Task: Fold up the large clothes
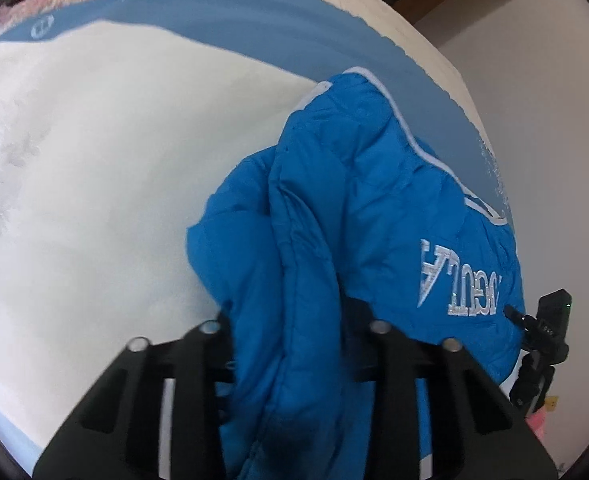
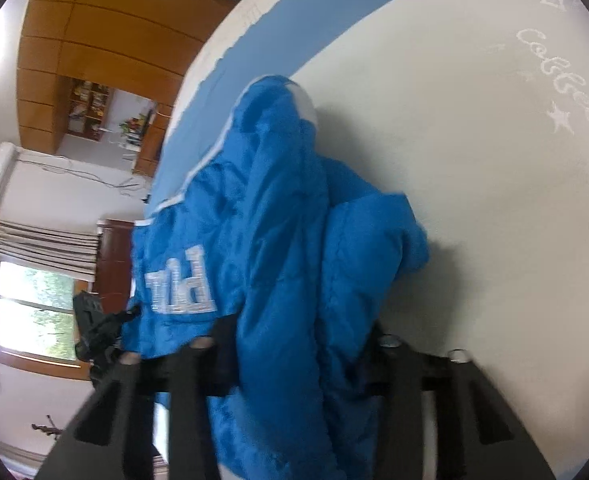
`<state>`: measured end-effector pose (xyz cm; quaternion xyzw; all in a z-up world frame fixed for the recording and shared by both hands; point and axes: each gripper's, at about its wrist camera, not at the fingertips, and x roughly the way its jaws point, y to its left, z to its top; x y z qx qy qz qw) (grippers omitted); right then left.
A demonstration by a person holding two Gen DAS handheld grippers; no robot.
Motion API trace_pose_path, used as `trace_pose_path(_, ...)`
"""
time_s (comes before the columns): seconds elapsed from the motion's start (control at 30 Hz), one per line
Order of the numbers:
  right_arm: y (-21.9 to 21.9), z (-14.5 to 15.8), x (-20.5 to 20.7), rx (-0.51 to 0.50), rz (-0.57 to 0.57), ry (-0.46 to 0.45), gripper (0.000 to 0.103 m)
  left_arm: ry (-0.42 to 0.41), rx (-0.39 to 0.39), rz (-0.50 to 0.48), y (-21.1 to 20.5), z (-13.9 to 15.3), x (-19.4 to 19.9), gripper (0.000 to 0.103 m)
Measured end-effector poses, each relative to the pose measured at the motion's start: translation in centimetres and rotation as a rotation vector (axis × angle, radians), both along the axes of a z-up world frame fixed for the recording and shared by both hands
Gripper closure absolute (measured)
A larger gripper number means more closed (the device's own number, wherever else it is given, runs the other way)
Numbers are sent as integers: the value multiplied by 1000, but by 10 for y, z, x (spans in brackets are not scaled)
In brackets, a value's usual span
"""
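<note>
A bright blue quilted puffer jacket (image 1: 358, 216) hangs bunched between the two grippers, lifted over a white bedspread (image 1: 94, 168) that has a pale blue band (image 1: 254, 28) along its edge. The padded nylon is stitched in channels and falls in thick, soft folds, with narrow white piping (image 1: 410, 140) running along one edge.

The left gripper (image 1: 290, 332) has a thick fold of the jacket gathered between its black fingers (image 1: 210, 344), which pinch it. The right gripper (image 2: 298, 344) likewise clamps a bundle of the same jacket (image 2: 278, 240) between its fingers (image 2: 198, 356). Each gripper shows at the edge of the other's view, against the jacket's far side.

White embroidered capitals run across the jacket; from the left wrist they appear upside down and read roughly "GULA" (image 1: 458, 280), the rest wrapping out of sight. From the right wrist a few white letters (image 2: 182, 288) show, too folded to read. Raised white script on the bedspread (image 2: 558, 76), beside small stars, cannot be made out with certainty.
</note>
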<state>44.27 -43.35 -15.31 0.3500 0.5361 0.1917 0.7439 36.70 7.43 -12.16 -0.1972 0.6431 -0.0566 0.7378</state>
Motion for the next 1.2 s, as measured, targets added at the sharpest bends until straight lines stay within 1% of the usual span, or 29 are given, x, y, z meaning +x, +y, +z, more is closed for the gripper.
trace_pose_path(0.03, 0, 5, -3, 0, 2, -9, 77, -11, -6, 7, 1, 6, -2, 81)
trace_pose_path(0.07, 1, 13, -7, 3, 5, -22, 79, -29, -16, 13, 1, 14, -4, 84)
trace_pose_path(0.13, 6, 33, -17, 6, 15, -52, 80, -64, -26, 9, -2, 32, -7, 86)
trace_pose_path(0.23, 11, 60, -31, -1, 42, -80, 81, -109, -19, -16, -12, 60, -13, 87)
trace_pose_path(0.3, 20, 82, -48, -19, 73, -106, 82, -133, -22, -28, -15, 80, -21, 87)
trace_pose_path(0.4, 30, 105, -75, -25, 103, -136, 82, -170, -17, -40, -15, 112, -39, 87)
trace_pose_path(0.47, 36, 115, -95, -14, 116, -136, 82, -187, -16, -47, -11, 132, -55, 87)
trace_pose_path(0.57, 48, 123, -124, -15, 142, -141, 82, -184, -1, -53, -4, 149, -74, 87)
trace_pose_path(0.6, 53, 124, -133, -10, 150, -136, 82, -178, 10, -53, 0, 154, -86, 87)
trace_pose_path(0.63, 56, 123, -141, -4, 155, -129, 82, -174, 14, -52, 0, 154, -89, 87)
trace_pose_path(0.7, 69, 120, -157, -14, 172, -114, 82, -157, 23, -45, 7, 153, -108, 87)
trace_pose_path(0.73, 74, 116, -165, -30, 179, -104, 82, -146, 35, -38, 12, 151, -119, 87)
trace_pose_path(0.83, 82, 100, -178, -36, 180, -71, 82, -125, 53, -19, 26, 137, -136, 86)
trace_pose_path(0.97, 86, 75, -183, -51, 146, -16, 82, -76, 95, 9, 42, 99, -152, 83)
trace_pose_path(1.03, 83, 60, -185, -109, 115, 9, 82, -55, 121, 25, 48, 80, -150, 81)
trace_pose_path(1.1, 76, 47, -187, -121, 94, 31, 82, -47, 133, 33, 53, 65, -145, 78)
trace_pose_path(1.2, 72, 22, -187, -163, 69, 58, 79, -37, 161, 27, 55, 45, -142, 71)
